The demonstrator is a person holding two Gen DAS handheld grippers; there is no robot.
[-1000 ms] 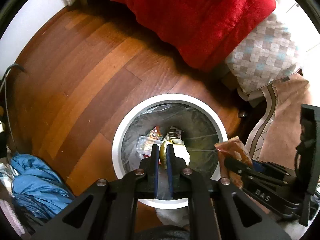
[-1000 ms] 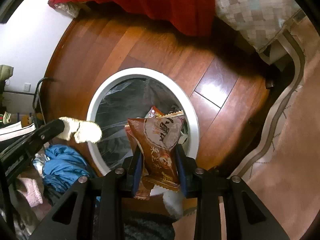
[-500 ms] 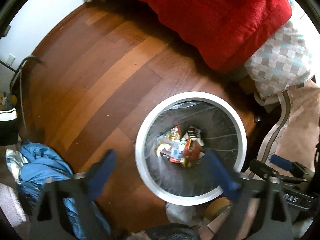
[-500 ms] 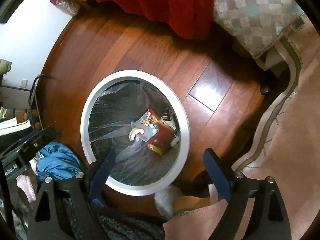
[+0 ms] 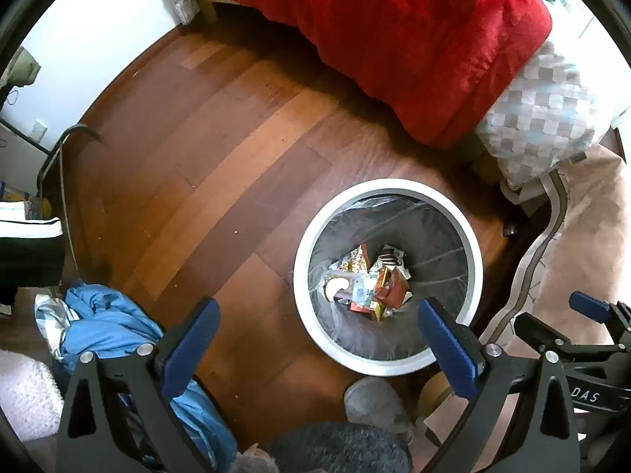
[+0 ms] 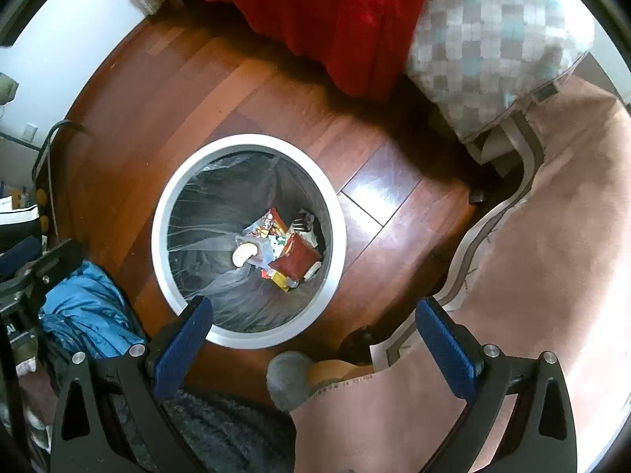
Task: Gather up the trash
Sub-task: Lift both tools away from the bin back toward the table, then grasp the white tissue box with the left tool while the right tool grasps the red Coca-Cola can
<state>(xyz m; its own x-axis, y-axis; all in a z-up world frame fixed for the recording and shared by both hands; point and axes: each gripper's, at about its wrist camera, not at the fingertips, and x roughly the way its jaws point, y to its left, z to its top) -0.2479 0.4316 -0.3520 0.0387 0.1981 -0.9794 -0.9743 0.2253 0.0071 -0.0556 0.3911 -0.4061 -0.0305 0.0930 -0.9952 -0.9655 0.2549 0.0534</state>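
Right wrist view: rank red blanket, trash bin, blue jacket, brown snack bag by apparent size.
1. red blanket, cut off by the frame
2. trash bin, close to the blanket; order unsure
3. blue jacket, partly hidden behind the gripper
4. brown snack bag, lying deep in the bin, so it looks smaller

both wrist views straight down, sharing the bin (image 5: 388, 362) (image 6: 248, 337)
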